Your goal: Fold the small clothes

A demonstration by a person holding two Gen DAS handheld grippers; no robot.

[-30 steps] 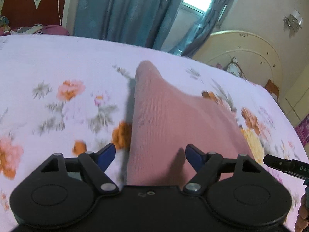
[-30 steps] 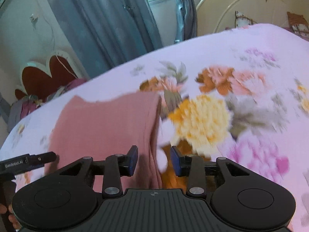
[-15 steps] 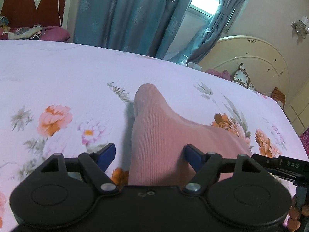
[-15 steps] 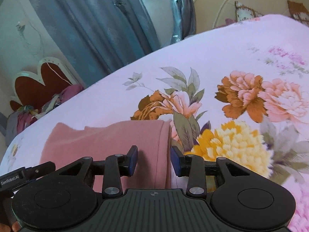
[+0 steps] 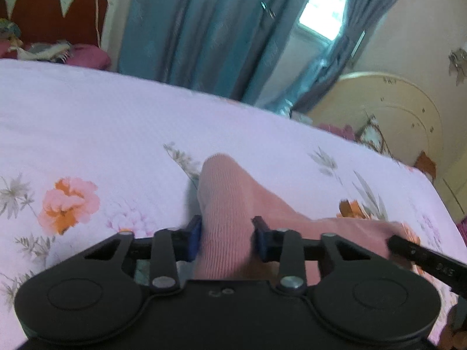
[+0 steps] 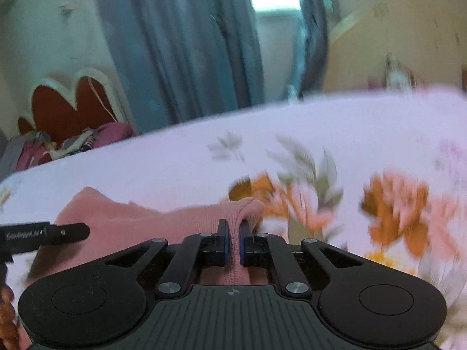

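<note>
A pink ribbed garment (image 5: 230, 204) lies on the floral bedsheet (image 5: 87, 122). In the left wrist view its left edge runs between the fingers of my left gripper (image 5: 226, 240), which stands partly closed around the cloth with gaps at the pads. In the right wrist view my right gripper (image 6: 232, 243) is shut on the garment's right edge (image 6: 242, 207), the cloth pinched and bunched between the blue pads. The other gripper's black tip shows at the right of the left view (image 5: 423, 258) and at the left of the right view (image 6: 43, 234).
The bed's cream headboard (image 5: 388, 110) stands at the right. Teal curtains (image 5: 204, 29) and a window are behind the bed. A red and white headboard with piled cloth (image 6: 70, 116) is at the far left.
My right gripper has closed from open onto the garment's right edge. My left gripper's fingers have narrowed around the left edge. Both views have tilted up and moved toward the cloth.
</note>
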